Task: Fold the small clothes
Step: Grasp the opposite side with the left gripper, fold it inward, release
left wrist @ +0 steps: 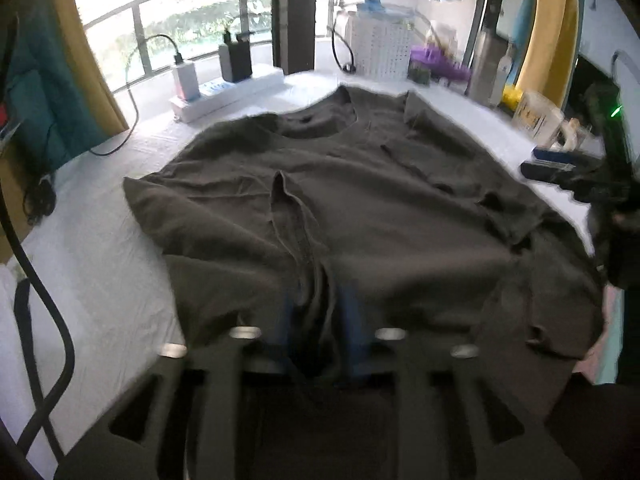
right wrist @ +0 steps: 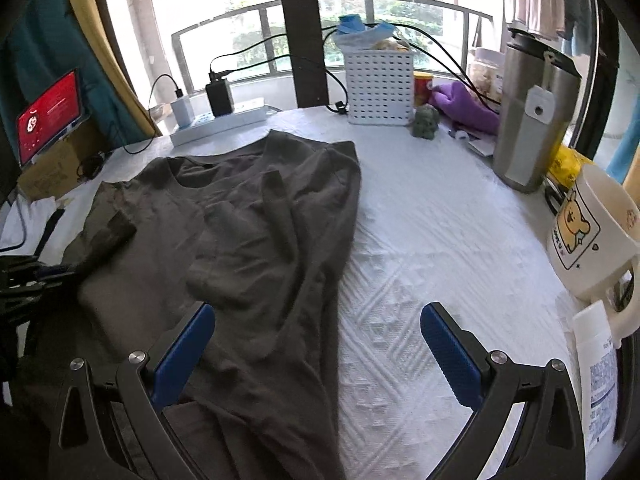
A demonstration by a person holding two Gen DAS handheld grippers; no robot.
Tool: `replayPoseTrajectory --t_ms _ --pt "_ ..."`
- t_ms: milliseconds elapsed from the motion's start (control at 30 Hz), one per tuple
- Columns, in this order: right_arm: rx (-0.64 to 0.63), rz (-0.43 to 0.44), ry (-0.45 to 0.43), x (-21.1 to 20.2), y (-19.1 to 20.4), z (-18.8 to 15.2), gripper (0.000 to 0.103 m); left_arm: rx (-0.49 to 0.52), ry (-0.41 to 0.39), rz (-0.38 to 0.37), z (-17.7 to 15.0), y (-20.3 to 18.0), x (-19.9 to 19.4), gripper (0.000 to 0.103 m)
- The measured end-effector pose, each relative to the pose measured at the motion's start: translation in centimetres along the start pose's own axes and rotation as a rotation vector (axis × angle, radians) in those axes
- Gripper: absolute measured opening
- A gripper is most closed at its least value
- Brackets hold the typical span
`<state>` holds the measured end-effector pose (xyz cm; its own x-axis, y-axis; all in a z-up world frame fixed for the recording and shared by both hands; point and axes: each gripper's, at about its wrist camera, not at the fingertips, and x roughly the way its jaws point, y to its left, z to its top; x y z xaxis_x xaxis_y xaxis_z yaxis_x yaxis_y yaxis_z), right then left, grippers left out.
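A dark olive t-shirt (left wrist: pixel 380 220) lies spread and wrinkled on the white table cover (left wrist: pixel 100 240), neck hole toward the window. My left gripper (left wrist: pixel 320 332) is shut on a bunched fold of the shirt's near hem between its blue pads. In the right wrist view the shirt (right wrist: pixel 248 232) fills the left half of the table. My right gripper (right wrist: pixel 318 344) is open, its left blue pad (right wrist: pixel 188 348) over the shirt's near edge and its right pad (right wrist: pixel 448 352) over the bare cover (right wrist: pixel 440 240). The right gripper also shows in the left wrist view (left wrist: pixel 560 172).
A power strip with chargers (right wrist: pixel 216 120), a white perforated basket (right wrist: pixel 380 88), purple cloth (right wrist: pixel 468 108), a steel flask (right wrist: pixel 532 116), a bear mug (right wrist: pixel 592 232) and a white bottle (right wrist: pixel 596 372) line the back and right. A red-screen tablet (right wrist: pixel 50 116) stands left.
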<state>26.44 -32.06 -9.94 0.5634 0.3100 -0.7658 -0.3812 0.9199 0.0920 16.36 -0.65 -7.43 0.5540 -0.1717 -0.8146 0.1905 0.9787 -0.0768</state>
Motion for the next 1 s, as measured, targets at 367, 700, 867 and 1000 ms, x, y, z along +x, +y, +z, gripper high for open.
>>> replayPoseTrajectory --t_ms 367,700,867,1000 --pt "-0.002 -0.008 -0.015 0.4 -0.1 1.5 0.103 -0.134 -0.105 0.047 1.0 6.1 -3.1 0.056" --pt "-0.011 -0.011 0.009 2.1 -0.1 2.6 0.103 -0.186 -0.022 0.075 3.0 11.6 5.2 0.056" --pt "-0.002 -0.015 0.030 3.8 -0.7 3.3 0.103 -0.173 -0.031 0.062 4.6 12.8 7.4 0.006" --pt "-0.022 -0.021 0.045 5.1 -0.7 4.5 0.103 -0.127 -0.042 0.111 6.0 12.6 8.4 0.006"
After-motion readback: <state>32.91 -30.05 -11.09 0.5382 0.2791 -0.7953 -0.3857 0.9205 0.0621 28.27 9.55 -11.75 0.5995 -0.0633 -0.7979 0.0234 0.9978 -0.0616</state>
